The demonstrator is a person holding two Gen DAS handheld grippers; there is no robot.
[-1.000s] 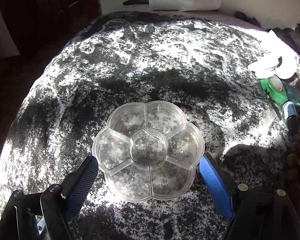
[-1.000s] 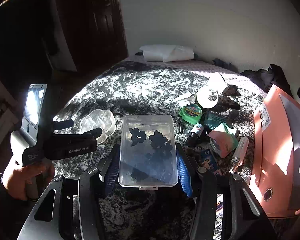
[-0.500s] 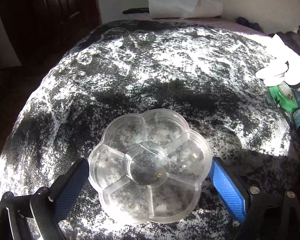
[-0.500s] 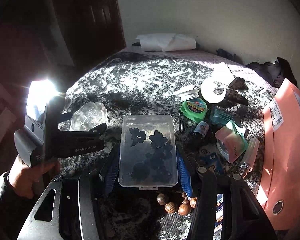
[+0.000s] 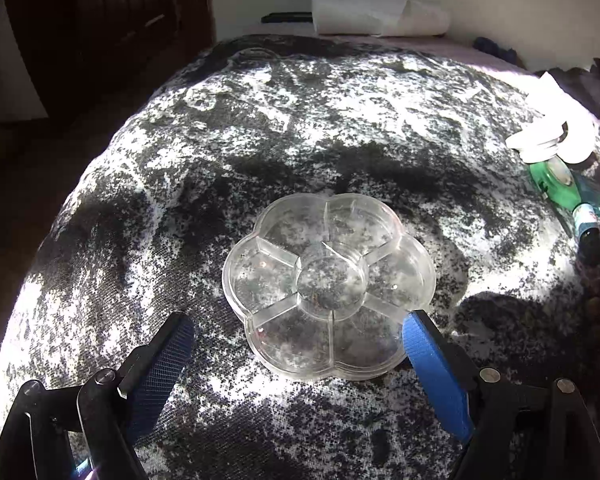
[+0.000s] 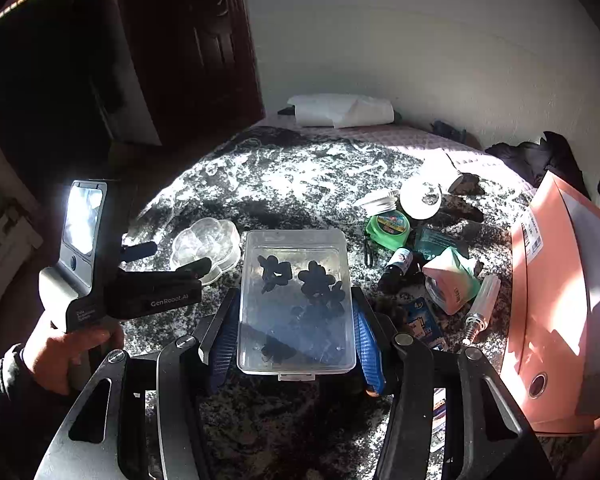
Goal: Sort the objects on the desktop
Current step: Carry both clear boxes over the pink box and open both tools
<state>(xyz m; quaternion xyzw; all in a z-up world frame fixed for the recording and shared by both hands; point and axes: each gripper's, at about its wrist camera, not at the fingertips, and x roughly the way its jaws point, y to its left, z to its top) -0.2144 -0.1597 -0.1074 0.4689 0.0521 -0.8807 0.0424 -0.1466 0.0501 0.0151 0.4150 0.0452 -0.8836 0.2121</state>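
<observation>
A clear flower-shaped divided tray [image 5: 329, 284] lies flat on the black-and-white mottled cover [image 5: 260, 140]. My left gripper [image 5: 296, 336] is open, its blue pads [image 5: 436, 372] on either side of the tray's near edge, not gripping it. The tray also shows in the right wrist view [image 6: 206, 246] ahead of the left gripper [image 6: 168, 258]. My right gripper [image 6: 296, 332] is shut on a clear rectangular box [image 6: 296, 300] with dark flower-shaped pieces inside, held above the cover.
To the right lie a green tape measure [image 6: 388, 226], a white tape roll [image 6: 420, 198], a small dark bottle [image 6: 398, 266], a pink-green pack [image 6: 452, 280], a bulb [image 6: 482, 308] and an orange folder [image 6: 552, 320]. A white paper roll [image 6: 340, 110] lies at the back.
The flower tray was lifted and tilted in the left gripper half a second ago; now it lies flat on the cover and the left jaws have opened and drawn back.
</observation>
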